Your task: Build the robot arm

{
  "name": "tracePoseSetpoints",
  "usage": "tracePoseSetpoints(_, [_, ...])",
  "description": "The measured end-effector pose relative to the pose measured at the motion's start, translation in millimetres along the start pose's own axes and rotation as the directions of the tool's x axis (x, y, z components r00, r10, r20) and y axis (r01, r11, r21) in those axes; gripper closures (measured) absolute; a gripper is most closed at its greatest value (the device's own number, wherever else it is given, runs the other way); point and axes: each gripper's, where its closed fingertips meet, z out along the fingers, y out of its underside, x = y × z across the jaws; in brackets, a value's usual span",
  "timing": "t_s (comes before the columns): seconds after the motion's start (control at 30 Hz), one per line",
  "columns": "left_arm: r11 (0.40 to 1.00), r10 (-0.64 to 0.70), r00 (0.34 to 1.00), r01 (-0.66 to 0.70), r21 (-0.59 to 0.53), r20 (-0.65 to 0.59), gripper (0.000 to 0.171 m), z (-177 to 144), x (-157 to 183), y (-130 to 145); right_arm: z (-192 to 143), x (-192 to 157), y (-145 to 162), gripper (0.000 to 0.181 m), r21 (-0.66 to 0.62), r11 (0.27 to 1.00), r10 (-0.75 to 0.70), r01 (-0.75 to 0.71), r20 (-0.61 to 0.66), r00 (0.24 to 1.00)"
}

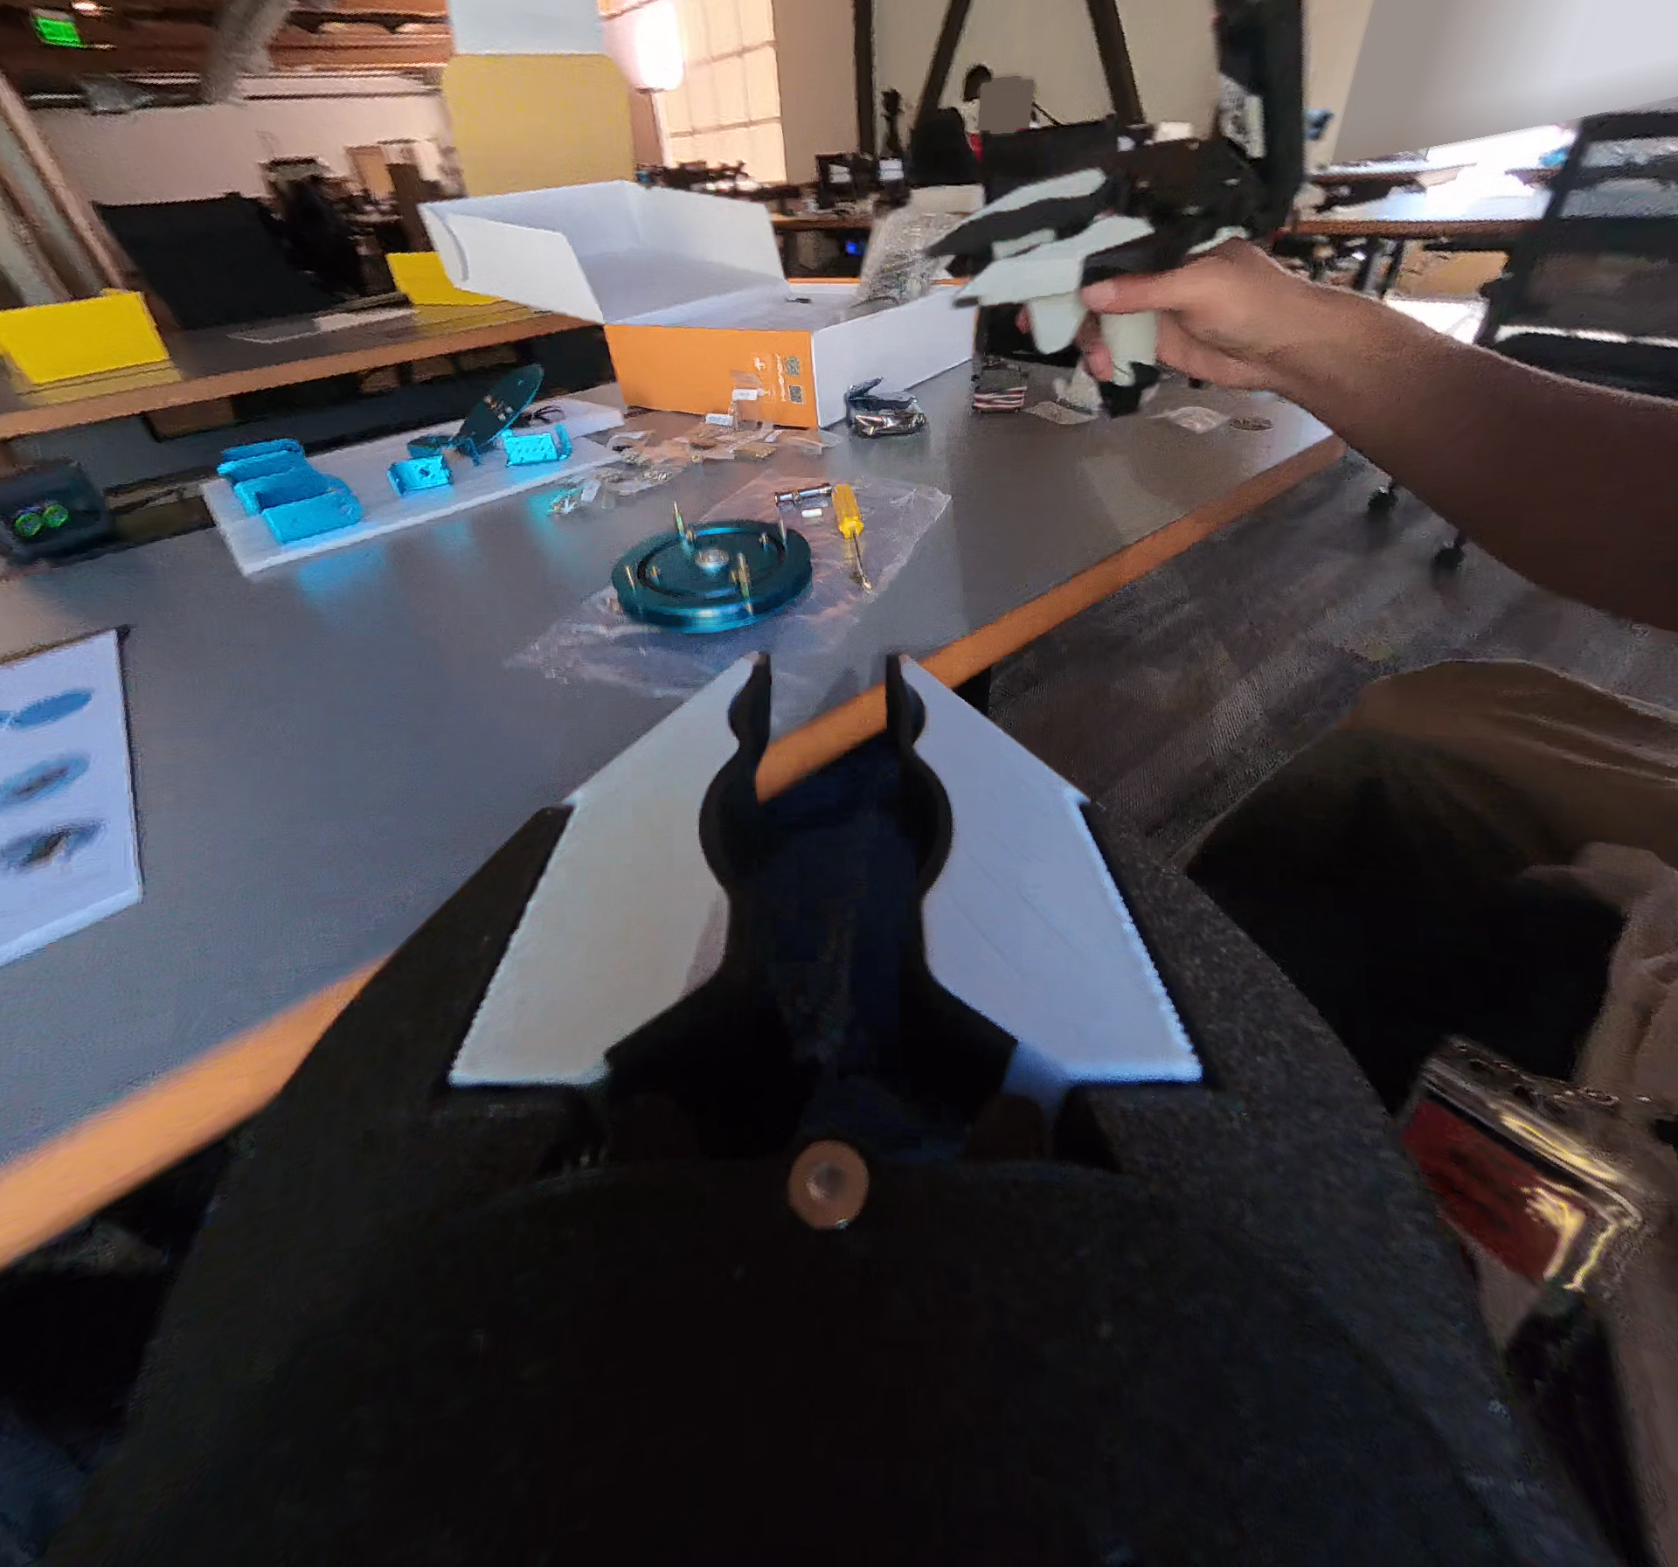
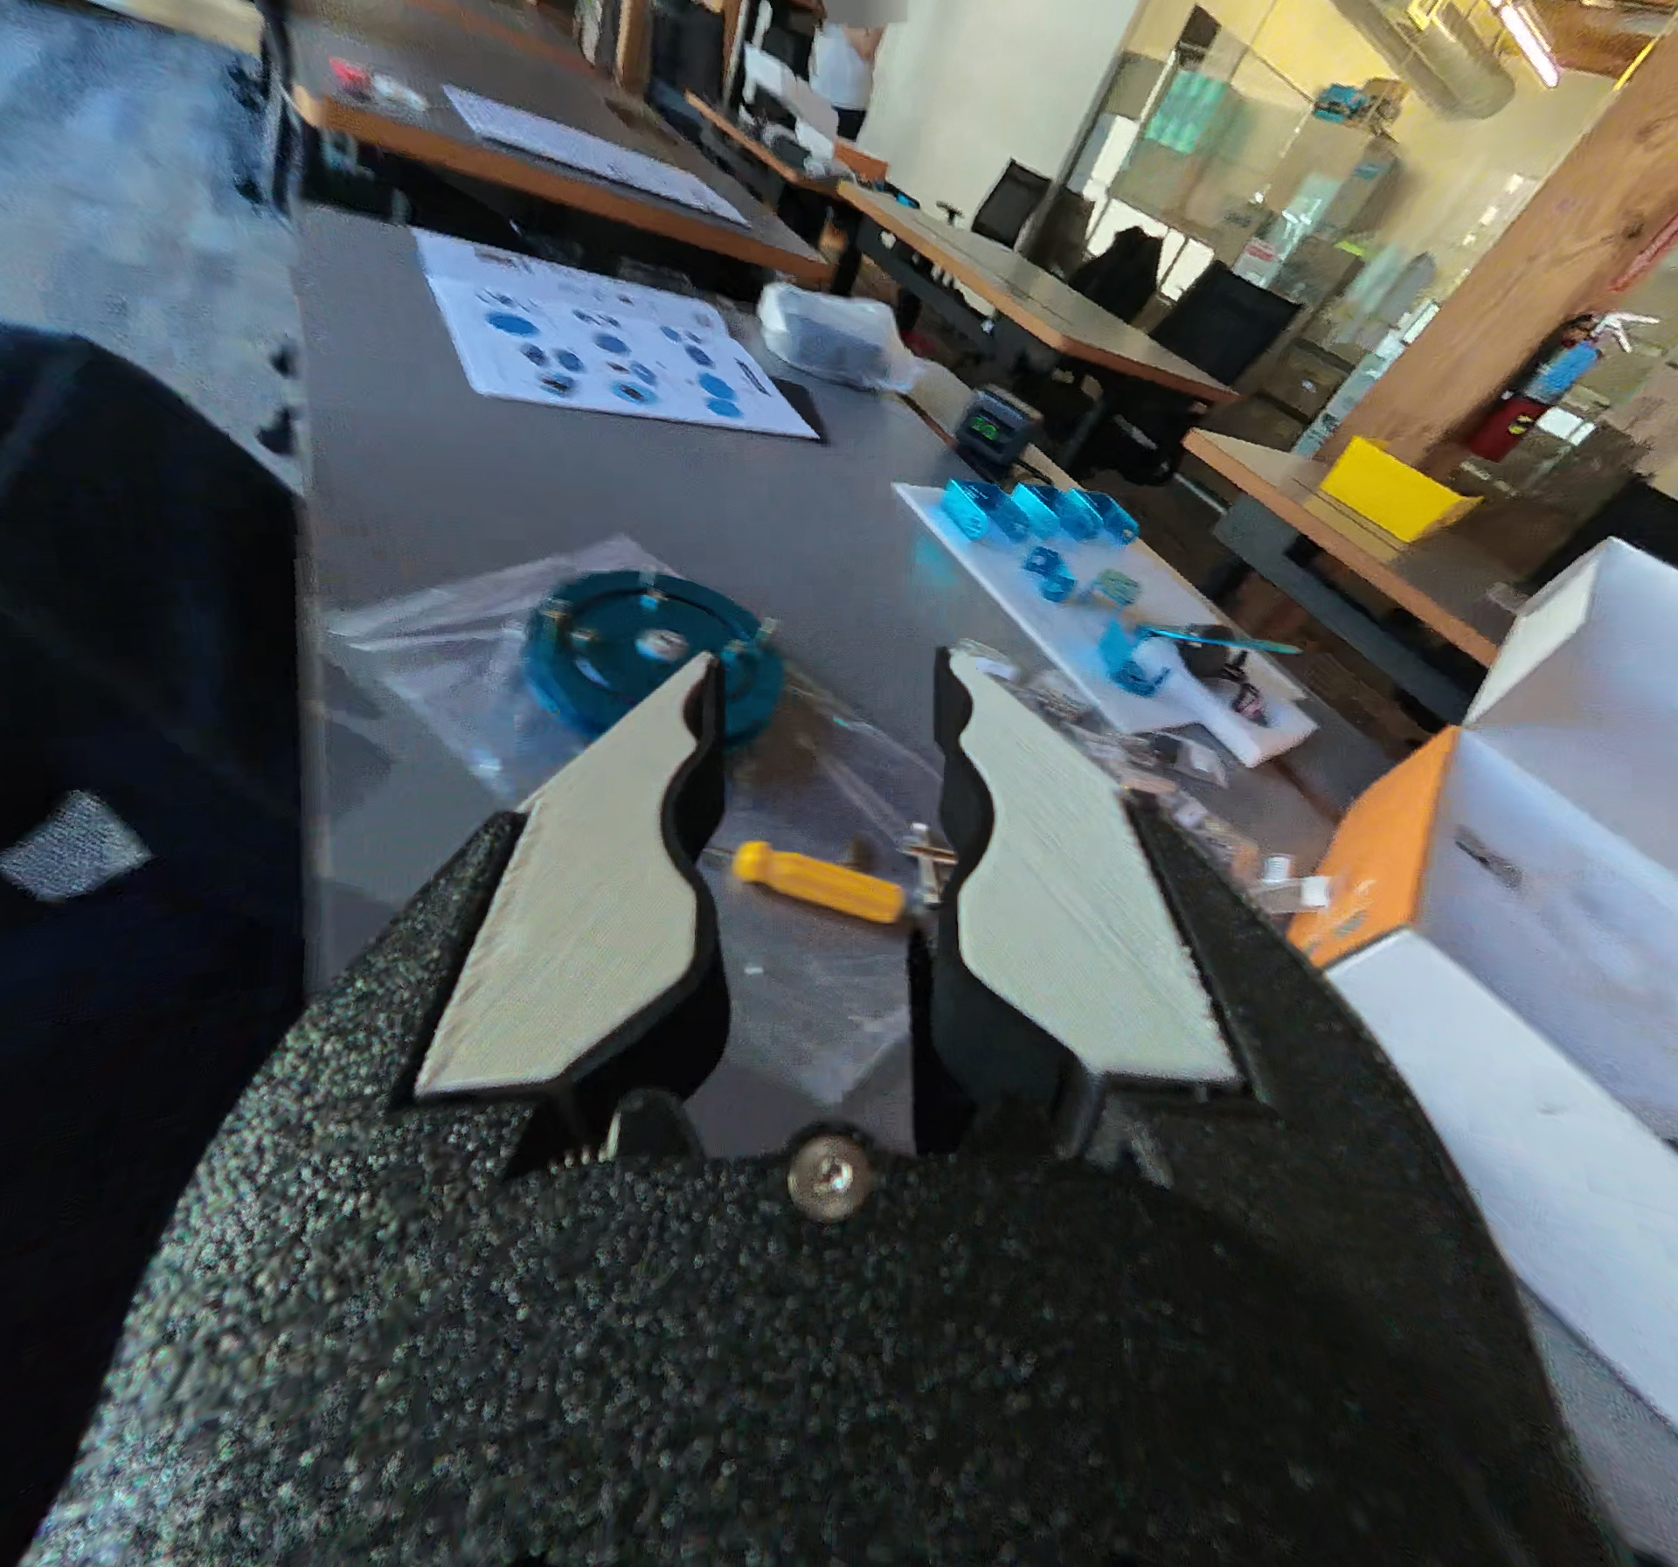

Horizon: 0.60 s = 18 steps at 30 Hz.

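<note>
Both grippers hold nothing & hang above the desk point(image 1: 381, 706), jaws parted. Left gripper point(image 1: 826, 670) sits back at the desk's near orange edge, gap narrow; the teal disc point(image 1: 710, 575) lies ahead of it on the desk, near but apart. Right gripper point(image 2: 826, 670) has a wider gap, tilted down; the yellow screwdriver point(image 2: 817, 881) shows between its fingers, below them, not touching. Its long axis runs across the gap, handle toward the left finger, metal tip by the right. Right gripper looks nearer to it.

Disc: round anodised metal, brass posts upright, resting on a clear crinkly plastic bag point(image 2: 436, 615). Screwdriver handle is smooth plastic. Orange-and-white box point(image 1: 726, 316) stands open beyond; blue metal brackets point(image 1: 291, 493) lie on white foam.
</note>
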Motion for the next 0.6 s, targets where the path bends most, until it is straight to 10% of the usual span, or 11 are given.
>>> tracePoseSetpoints(0.1, [0.995, 0.091, 0.985, -0.096, -0.026, -0.149, 0.145, 55.6, -45.9, -23.2, 47.9, 51.6, 38.5, 0.139, -0.143, 0.99, 0.002, 0.006, 0.059, 0.998])
tracePoseSetpoints(0.37, [0.981, 0.106, 0.956, -0.146, -0.13, -0.275, 0.142, 270.7, -210.5, -29.7, 117.8, 47.8, 104.3, 0.148, -0.358, 0.934, 0.175, -0.021, 0.404, 0.898])
tracePoseSetpoints(0.6, [0.994, 0.103, 0.975, -0.105, 0.0, -0.198, 0.147, 308.5, -248.9, 5.6, 100.9, 37.3, 105.5, 0.157, -0.391, 0.913, 0.243, -0.115, 0.296, 0.924])
